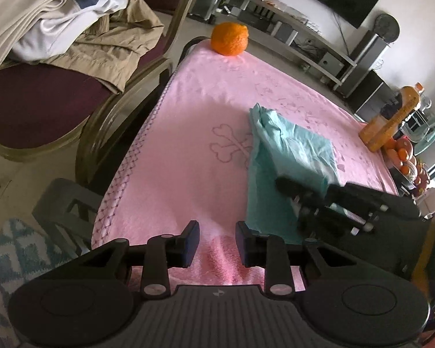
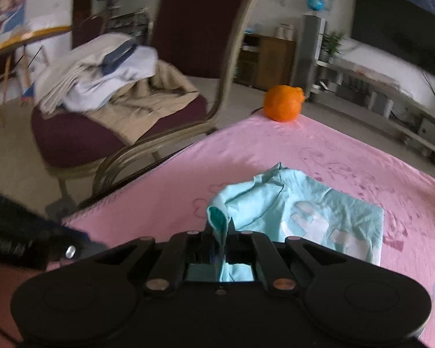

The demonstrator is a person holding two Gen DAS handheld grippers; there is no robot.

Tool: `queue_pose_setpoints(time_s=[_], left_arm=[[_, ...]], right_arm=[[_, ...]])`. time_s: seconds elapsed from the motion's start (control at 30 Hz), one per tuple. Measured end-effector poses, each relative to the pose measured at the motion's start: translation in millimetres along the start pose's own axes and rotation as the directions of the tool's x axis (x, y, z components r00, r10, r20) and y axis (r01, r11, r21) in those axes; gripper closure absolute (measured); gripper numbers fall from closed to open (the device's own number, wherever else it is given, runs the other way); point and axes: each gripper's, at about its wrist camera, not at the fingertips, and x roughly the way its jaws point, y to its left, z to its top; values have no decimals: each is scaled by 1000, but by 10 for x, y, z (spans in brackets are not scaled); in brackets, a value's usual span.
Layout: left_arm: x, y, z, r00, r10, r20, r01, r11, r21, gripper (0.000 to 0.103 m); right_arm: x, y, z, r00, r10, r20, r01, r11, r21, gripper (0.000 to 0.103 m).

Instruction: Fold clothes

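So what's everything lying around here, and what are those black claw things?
garment: one, light teal, on the pink cloth, one edge pinched
pink cloth: one, covers the table
orange fruit: one, far corner of the cloth
chair: one, maroon seat, beside the table
clothes pile: several, beige, white, blue, on the chair
fruit bowl: one, right of the table
left gripper: black, open, over the cloth
right gripper: black, shut on the garment
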Motion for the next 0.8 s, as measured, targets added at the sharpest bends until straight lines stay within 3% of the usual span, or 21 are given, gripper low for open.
queue_pose_setpoints(time_s=[0.1,0.17,0.3,0.43,0.5,0.53,0.57,0.63,0.7,0.77,0.8], left_arm=[[8,17,2,1000,22,-3,-22,1000,-10,76],[-13,20,-14,999,33,7,-33,999,-11,76],[-32,-36,-22,998,61,23,-61,998,3,76],[9,-274,12,997,63,44,-66,995,77,76],[104,-488,52,998,31,46,-38,989,142,76],[166,-605,75,999,11,44,-19,984,179,76],[243,-721,92,999,-2,36,-6,976,219,78],[462,-951,100,1000,4,-3,-2,950,311,80],[675,-1125,75,998,57,-32,-39,916,398,83],[896,-1156,7,977,201,-68,-152,885,441,86],[908,-1114,-3,973,222,-69,-171,886,431,86]], right_arm=[[74,39,-32,997,30,-71,-34,998,-50,91],[-5,-44,-21,993,92,-68,-93,996,-16,75],[-385,-461,-27,977,206,-56,-193,964,185,74],[-809,-931,-223,986,165,-23,-150,937,315,72],[-857,-1095,-366,992,121,-33,-101,925,367,73],[-862,-1166,-438,994,100,-42,-75,917,392,79],[-850,-1224,-501,995,84,-52,-55,909,414,92],[-754,-1269,-585,994,79,-72,-40,899,435,95],[-645,-1243,-615,993,88,-77,-48,910,412,94],[-528,-1189,-635,992,81,-95,-42,933,358,94],[-486,-1169,-663,992,74,-103,-36,943,331,94]])
